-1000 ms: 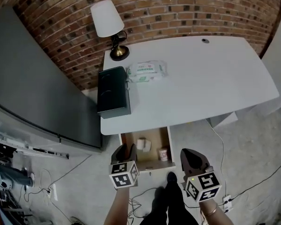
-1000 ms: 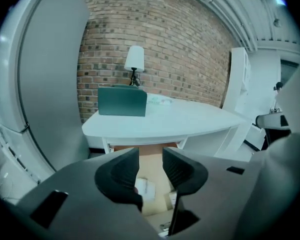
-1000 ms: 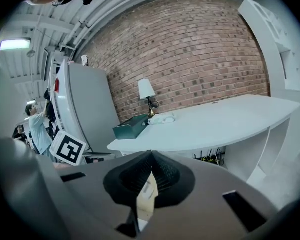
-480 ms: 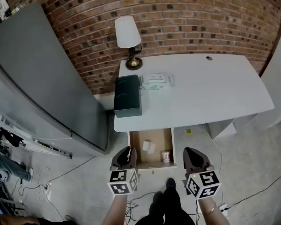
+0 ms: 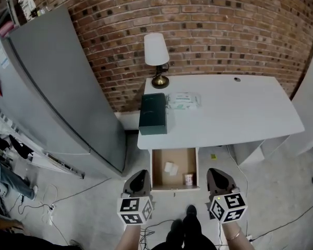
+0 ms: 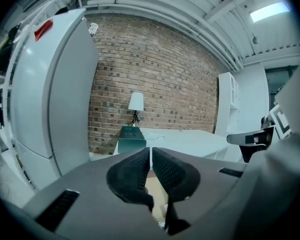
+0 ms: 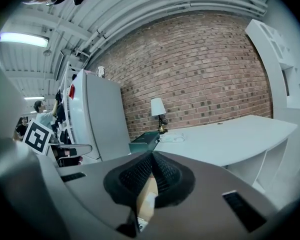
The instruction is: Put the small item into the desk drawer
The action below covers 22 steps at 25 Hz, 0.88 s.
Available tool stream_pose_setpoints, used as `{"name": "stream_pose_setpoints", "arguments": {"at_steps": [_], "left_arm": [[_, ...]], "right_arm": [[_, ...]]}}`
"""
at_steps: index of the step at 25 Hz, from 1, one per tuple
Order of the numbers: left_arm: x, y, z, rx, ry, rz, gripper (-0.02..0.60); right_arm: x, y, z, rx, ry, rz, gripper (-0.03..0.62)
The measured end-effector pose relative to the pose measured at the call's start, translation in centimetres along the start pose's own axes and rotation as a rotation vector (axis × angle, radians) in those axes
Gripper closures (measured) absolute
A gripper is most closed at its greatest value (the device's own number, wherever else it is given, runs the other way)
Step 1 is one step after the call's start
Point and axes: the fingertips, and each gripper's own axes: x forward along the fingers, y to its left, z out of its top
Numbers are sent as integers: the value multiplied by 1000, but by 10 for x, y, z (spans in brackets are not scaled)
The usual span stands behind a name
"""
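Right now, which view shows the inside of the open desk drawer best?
The head view: it looks down into the drawer, with a white item and a small cup-like item on its floor. Both gripper views show only a tan sliver of it behind their own jaws.

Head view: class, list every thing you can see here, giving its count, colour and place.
brick wall: one, red-brown, behind the desk
tall cabinet: one, grey, left of the desk
desk: one, white, against the wall
lamp: one, white shade, brass base, desk's back left corner
box: one, dark green, desk's left edge
wipes pack: one, white-green, right of the box
drawer: one, brown inside, open under the desk
white item: one or two, white, mid drawer
small pale item: one, pale, drawer's front right
left gripper: one, grey, before the drawer's left; jaws just closed, empty
right gripper: one, grey, before the drawer's right; jaws together, empty
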Motion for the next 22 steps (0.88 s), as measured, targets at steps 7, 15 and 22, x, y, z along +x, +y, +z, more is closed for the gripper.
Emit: {"name": "stream_pose_setpoints", "arguments": {"at_steps": [7, 15, 22], "left_arm": [[-37, -1, 5, -5, -35, -5, 548], [-71, -1, 15, 2, -78, -10, 548], [-85, 7, 19, 14, -98, -13, 548]], "right_arm": [[-21, 17, 9, -19, -47, 9, 588], [-44, 35, 15, -66, -76, 0, 588], [-52, 48, 19, -90, -101, -3, 588]]}}
